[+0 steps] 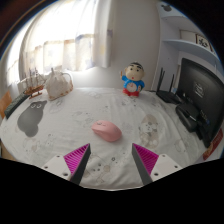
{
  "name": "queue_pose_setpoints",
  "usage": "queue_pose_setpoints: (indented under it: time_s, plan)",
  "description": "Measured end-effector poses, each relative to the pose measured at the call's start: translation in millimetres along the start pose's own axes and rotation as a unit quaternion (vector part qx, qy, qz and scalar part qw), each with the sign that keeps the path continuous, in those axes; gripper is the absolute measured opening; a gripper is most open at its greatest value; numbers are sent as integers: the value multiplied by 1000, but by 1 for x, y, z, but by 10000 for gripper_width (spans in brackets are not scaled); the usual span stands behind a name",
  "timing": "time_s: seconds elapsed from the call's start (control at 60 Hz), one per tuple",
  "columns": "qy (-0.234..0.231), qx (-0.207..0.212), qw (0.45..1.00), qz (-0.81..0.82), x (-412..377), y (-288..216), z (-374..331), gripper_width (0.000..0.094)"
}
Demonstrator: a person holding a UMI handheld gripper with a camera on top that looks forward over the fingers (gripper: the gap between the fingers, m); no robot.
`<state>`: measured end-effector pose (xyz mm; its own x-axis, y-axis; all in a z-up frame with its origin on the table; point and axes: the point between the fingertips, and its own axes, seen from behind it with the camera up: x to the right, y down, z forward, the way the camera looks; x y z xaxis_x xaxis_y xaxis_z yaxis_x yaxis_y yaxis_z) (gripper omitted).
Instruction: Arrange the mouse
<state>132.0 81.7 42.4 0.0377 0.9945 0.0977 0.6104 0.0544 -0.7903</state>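
The pink mouse (106,130) lies on the white table (60,150), a little way ahead of the gripper (112,158) and just about in line with the gap between its fingers. The fingers stand apart and hold nothing. Nothing is between them yet.

It looks like the reaching step of the job. The mouse has not been picked up. For the next move, the gripper would need to go forward and down until the mouse sits between the two pink pads (76,158), and only then close.

There is bare table on all sides of the mouse, so it looks easy to get to. Behind the mouse, near the far edge of the table, stands a small cartoon doll (133,80) in red and blue. Far off to the mouse's left are a pale bag (57,84) and a dark patch (29,120) on the table. Off to the mouse's right is a black keyboard (190,115) with a dark screen (203,90) behind it. The keyboard side has less room, so a move that way should be careful.
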Motion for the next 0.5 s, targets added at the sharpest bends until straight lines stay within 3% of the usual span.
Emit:
queue_pose_setpoints:
  time_s: [0.183,0.5]
  plan:
    - [-6,-6,1000,22,1,8,74,855]
    - [6,14,999,30,13,-36,142,853]
